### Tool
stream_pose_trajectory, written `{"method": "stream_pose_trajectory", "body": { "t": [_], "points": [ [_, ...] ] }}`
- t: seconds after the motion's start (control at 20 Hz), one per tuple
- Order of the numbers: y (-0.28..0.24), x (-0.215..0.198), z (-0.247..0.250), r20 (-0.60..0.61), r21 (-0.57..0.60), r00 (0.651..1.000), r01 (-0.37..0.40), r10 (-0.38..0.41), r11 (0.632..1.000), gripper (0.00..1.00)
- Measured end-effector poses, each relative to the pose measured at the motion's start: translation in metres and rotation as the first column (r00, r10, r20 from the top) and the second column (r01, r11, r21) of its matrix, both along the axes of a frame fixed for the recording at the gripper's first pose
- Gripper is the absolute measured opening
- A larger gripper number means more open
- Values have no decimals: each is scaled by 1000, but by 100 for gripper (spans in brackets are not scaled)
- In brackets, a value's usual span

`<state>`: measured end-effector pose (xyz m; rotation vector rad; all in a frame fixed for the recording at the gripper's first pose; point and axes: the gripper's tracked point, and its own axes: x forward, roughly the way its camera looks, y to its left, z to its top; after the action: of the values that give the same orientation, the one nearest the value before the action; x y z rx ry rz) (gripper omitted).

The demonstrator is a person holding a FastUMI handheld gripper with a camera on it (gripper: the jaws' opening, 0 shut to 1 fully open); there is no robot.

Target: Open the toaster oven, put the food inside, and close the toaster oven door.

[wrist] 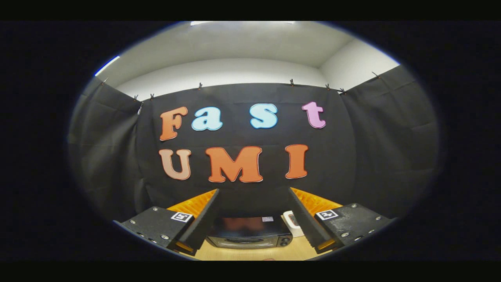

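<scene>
The oven (249,232) is seen low on the table (250,253), beyond and between the fingers, door apparently closed. Its rigid, heavy body should stay put; the door's top edge is judged the hold. The claw (253,192) is spread, empty.

even overhead light from bright ceiling strips (242,22), pale walls washed out near the top. black cloth wall (368,156) soaks up light, folds dim. strong fisheye bend and darkening at the rim. glossy black toaster oven (249,232) between the wide-apart fingers (203,215) reflects a blurred orange smear. overall soft, low detail.
</scene>
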<state>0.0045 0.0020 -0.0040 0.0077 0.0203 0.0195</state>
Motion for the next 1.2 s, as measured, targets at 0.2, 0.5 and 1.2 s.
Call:
{"method": "stream_pose_trajectory", "body": {
  "t": [0.2, 0.5, 1.2],
  "points": [
    [5, 0, 0, -3, 2, 1000, -15, 15, 1000, 98],
    [3, 3, 0, -2, 9, 1000, -7, 7, 1000, 98],
    [18, 43, -92, -111, -52, 993, -37, 31, 998, 99]
  ]
}}
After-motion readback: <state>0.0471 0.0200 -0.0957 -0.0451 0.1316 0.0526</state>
